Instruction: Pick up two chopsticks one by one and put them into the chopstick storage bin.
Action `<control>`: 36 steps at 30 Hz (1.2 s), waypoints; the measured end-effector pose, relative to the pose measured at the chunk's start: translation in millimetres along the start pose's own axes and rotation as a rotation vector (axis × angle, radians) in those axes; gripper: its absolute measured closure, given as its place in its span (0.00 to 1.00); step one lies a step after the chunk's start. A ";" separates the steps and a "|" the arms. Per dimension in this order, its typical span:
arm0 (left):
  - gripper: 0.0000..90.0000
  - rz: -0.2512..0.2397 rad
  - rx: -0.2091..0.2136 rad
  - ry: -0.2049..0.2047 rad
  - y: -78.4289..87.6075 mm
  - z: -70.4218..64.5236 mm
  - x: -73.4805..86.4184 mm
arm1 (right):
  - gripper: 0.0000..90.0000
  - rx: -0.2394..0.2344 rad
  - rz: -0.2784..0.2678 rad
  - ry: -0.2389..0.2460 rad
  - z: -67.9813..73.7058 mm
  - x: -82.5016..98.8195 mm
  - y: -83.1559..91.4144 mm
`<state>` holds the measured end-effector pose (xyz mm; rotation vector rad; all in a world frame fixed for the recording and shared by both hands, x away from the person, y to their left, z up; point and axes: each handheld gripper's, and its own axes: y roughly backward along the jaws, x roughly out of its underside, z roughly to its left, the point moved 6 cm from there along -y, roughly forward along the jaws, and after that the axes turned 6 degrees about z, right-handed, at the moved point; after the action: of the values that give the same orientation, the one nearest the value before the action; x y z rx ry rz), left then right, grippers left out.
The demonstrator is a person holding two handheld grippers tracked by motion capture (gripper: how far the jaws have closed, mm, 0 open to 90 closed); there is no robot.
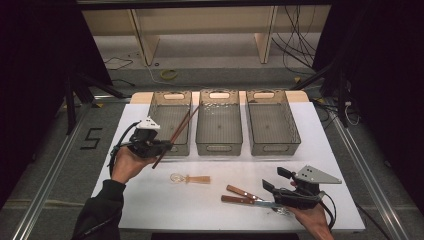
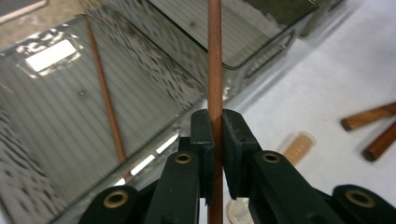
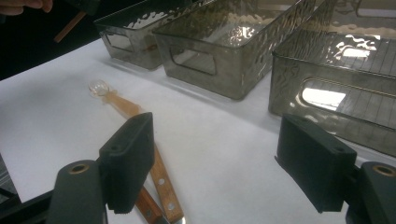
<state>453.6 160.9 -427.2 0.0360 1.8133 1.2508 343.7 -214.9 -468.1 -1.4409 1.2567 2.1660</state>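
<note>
My left gripper (image 1: 167, 146) (image 2: 215, 126) is shut on a brown wooden chopstick (image 1: 159, 160) (image 2: 215, 70), held at a slant over the front edge of the left grey bin (image 1: 170, 100) (image 2: 56, 140). A second chopstick (image 1: 186, 122) (image 2: 105, 98) lies inside that bin. My right gripper (image 1: 275, 178) (image 3: 215, 163) hovers open above the table's front right. Just to its left lie two wooden-handled knives (image 1: 240, 195) (image 3: 161, 182). A spoon (image 1: 190, 178) (image 3: 114, 100) with a wooden handle and a clear bowl lies mid-table.
The middle bin (image 1: 219, 147) (image 3: 224, 46) and the right bin (image 1: 274, 147) (image 3: 336, 70) stand side by side at the back of the white table (image 1: 200, 210). A person's hands and a dark sleeve come in from the bottom. Cables lie on the floor behind.
</note>
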 end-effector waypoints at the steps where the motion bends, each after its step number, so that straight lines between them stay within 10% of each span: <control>1: 0.93 -0.004 -0.003 0.006 -0.3 3.1 -2.1 | 0.32 0.000 0.000 0.001 -0.1 0.0 0.0; 36: 0.93 -0.019 -0.115 0.148 -18.1 87.8 -33.3 | 0.32 -0.004 0.002 0.002 -0.2 0.5 -0.9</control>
<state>540.8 200.2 -426.1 -0.1408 1.8588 1.3724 344.2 -214.6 -469.0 -1.4442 1.2550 2.1703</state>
